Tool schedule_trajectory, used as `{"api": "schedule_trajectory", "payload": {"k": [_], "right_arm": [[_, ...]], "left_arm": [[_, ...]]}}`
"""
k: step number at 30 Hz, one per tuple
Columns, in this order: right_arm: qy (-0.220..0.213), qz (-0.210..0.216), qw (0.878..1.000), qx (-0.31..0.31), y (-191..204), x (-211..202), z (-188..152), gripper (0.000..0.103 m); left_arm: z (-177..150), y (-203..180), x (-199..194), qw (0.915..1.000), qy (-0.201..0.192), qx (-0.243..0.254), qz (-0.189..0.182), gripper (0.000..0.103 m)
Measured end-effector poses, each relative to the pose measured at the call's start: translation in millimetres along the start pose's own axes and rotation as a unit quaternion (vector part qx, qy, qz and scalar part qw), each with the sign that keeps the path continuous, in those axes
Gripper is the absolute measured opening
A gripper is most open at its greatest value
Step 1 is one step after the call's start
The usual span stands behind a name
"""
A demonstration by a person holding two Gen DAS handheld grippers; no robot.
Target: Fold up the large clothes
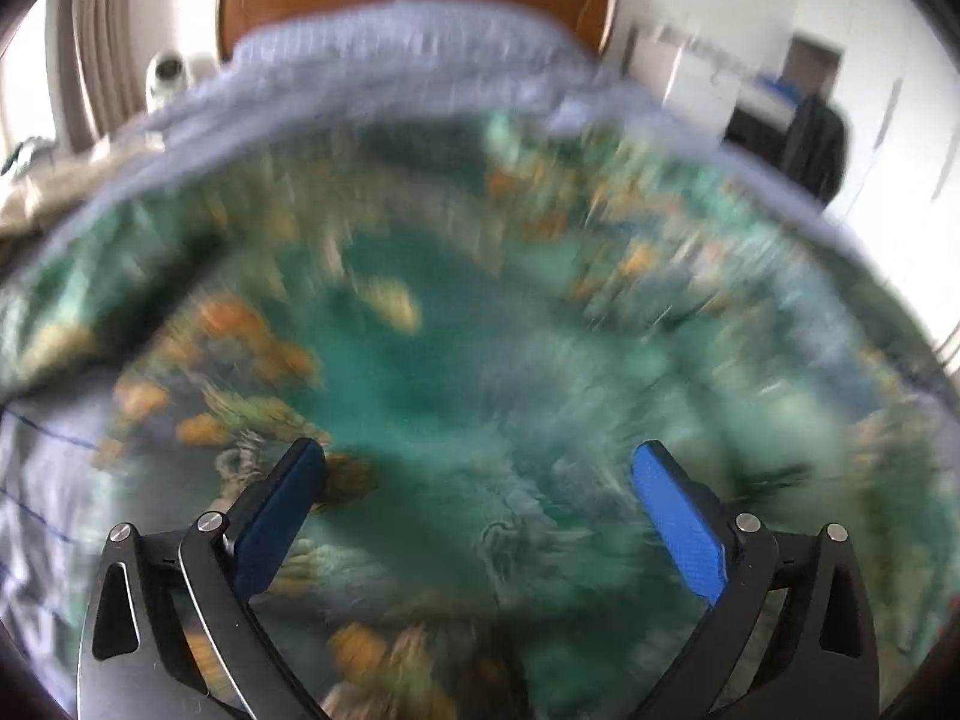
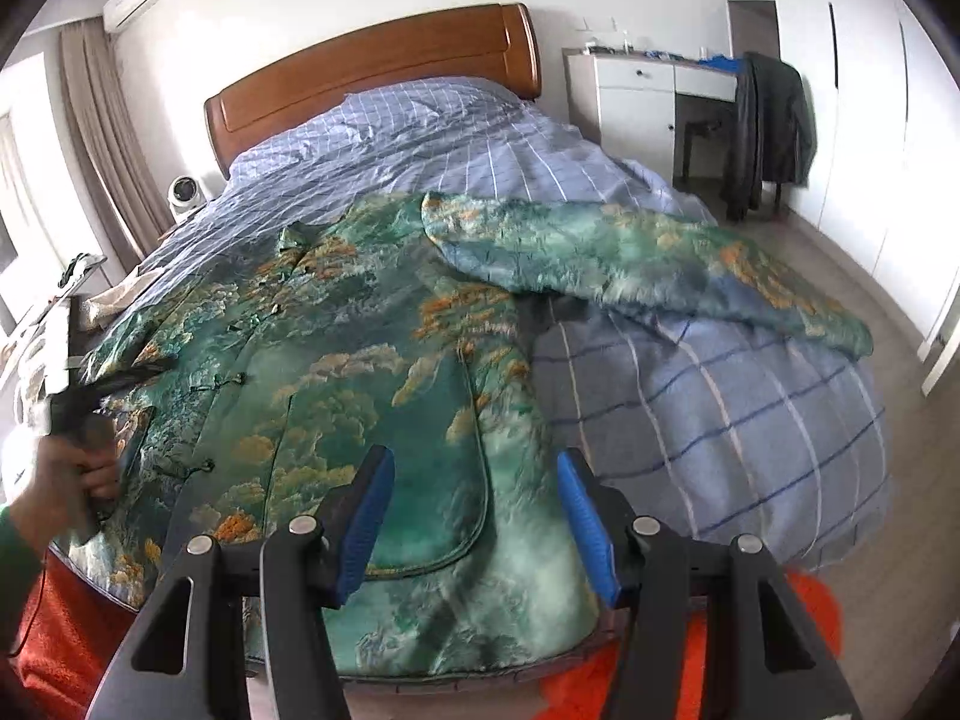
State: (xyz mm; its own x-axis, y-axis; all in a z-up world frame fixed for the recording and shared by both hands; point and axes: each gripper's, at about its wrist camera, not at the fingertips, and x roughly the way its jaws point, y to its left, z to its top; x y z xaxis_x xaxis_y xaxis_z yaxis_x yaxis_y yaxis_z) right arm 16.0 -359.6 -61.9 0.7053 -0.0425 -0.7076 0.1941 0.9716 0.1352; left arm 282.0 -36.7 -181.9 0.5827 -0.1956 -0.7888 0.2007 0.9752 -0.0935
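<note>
A large green jacket [image 2: 360,360] with orange and cream cloud print lies spread on the bed, front up, with knot buttons down its left side. Its right sleeve [image 2: 648,264] stretches out to the right across the bed. My right gripper [image 2: 477,468] is open and empty, just above the jacket's lower hem. My left gripper [image 1: 477,459] is open and empty, close above the jacket [image 1: 420,360]; that view is motion-blurred. The left gripper's body and the hand that holds it [image 2: 72,420] show at the left edge of the right wrist view.
The bed has a blue checked cover [image 2: 720,396] and a wooden headboard [image 2: 372,72]. A white desk [image 2: 636,96] and a chair with a dark coat [image 2: 768,126] stand at the far right. A small white device [image 2: 183,192] sits left of the bed. Orange fabric [image 2: 804,618] lies below the bed edge.
</note>
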Motion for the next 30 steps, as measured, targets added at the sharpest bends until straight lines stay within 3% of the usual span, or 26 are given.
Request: {"api": "schedule_trajectory", "payload": {"k": [6,24,30], "right_arm": [[0.004,0.003,1.000,-0.013,7.8,-0.5,-14.4,0.057],[-0.041,0.028,0.998,-0.046,47.6,-12.5,10.5,0.057],[-0.036,0.040,0.997,-0.047,54.6,-16.0,6.5,0.057]], "left_arm": [[-15.3,0.9,-5.5,0.9988,-0.028,0.011,0.038,0.103],[-16.7,-1.2,-4.4,0.9988,-0.025,0.016,0.039,0.103],[-16.9,-1.2,-4.3,0.9988,-0.025,0.016,0.039,0.103]]}}
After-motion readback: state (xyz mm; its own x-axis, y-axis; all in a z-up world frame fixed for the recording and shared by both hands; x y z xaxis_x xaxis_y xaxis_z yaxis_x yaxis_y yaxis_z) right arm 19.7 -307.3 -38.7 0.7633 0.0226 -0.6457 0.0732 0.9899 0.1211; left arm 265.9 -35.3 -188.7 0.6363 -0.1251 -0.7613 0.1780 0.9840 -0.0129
